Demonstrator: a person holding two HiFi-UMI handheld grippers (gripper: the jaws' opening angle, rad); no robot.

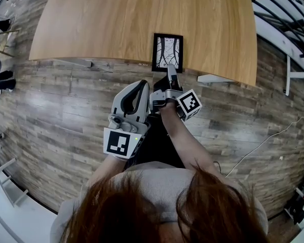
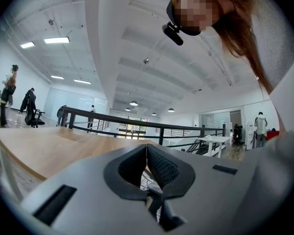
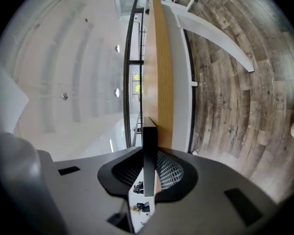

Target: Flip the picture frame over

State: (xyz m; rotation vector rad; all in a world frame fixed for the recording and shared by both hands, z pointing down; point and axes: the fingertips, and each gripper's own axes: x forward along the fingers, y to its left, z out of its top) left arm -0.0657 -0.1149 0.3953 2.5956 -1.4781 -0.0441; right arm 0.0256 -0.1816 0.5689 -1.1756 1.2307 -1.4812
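A black picture frame [image 1: 167, 52] with a branch drawing facing up lies at the near edge of the wooden table [image 1: 116, 19]. My right gripper [image 1: 171, 68] reaches level to the frame's near edge. In the right gripper view, rolled on its side, the frame's black edge [image 3: 149, 141] stands between the pads, and my right gripper [image 3: 149, 158] is shut on it. My left gripper [image 1: 142, 83] hangs back off the table, beside the right one, holding nothing. Seen from its own camera, the left gripper [image 2: 147, 148] has its pad tips touching.
The table's near edge [image 1: 91, 59] overhangs a grey plank floor [image 1: 55, 110]. A white cable [image 1: 263, 143] runs over the floor at the right. White furniture legs [image 1: 299, 80] stand further right. A dark railing [image 2: 137, 126] and distant people [image 2: 12, 82] lie beyond the table.
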